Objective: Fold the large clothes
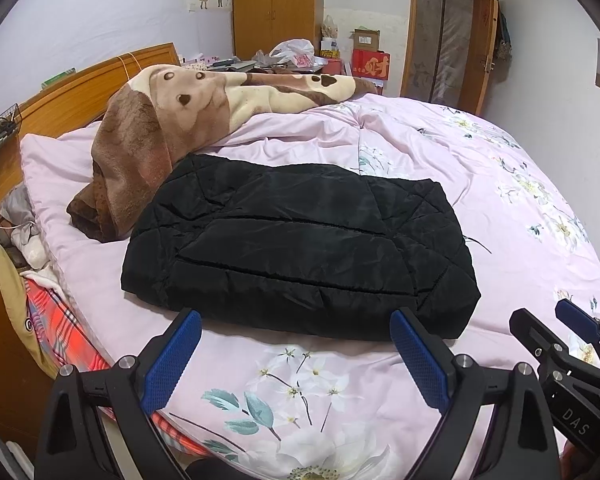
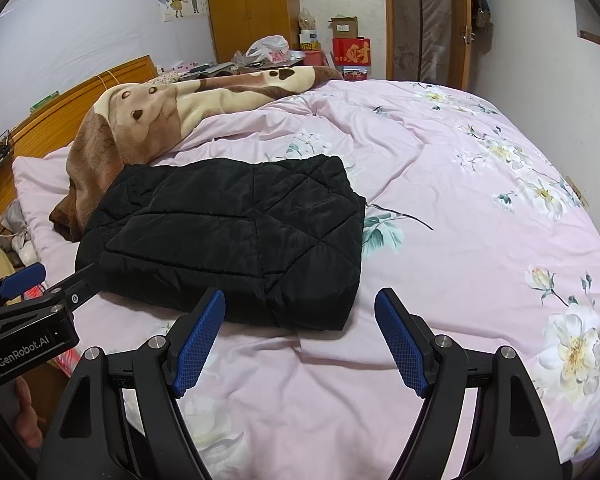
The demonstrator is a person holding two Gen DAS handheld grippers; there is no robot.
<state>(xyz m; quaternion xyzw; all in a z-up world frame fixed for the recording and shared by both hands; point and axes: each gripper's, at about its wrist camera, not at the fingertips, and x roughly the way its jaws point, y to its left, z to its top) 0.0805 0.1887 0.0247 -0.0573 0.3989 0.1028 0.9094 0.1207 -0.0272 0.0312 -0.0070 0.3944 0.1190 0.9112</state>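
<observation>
Your left gripper (image 1: 296, 360), black-framed with 2 blue textured pads, reads "DAS" on the neighbouring body in its own view, and "GenRobot.AI" shows in white on its housing in the right wrist view. A red box (image 1: 371, 65) by the far wall carries a large gold Chinese character. Both tools are released: the left jaws stand wide apart with nothing between them, and your right gripper (image 2: 300, 336) is spread the same way, holding nothing.

The black quilted padded jacket (image 1: 300, 248) lies folded into a thick rectangle on the pink floral duvet (image 1: 480, 208). Its near edge sits just beyond your left fingertips, apart from them, and its near right corner lies between your right pads in the view, not touching. Its far left corner touches the brown and cream plush bear-print blanket (image 1: 168, 120). To the jacket's right the duvet runs flat and open to the bed's edge; the wooden headboard (image 1: 80, 92) closes the left side.
</observation>
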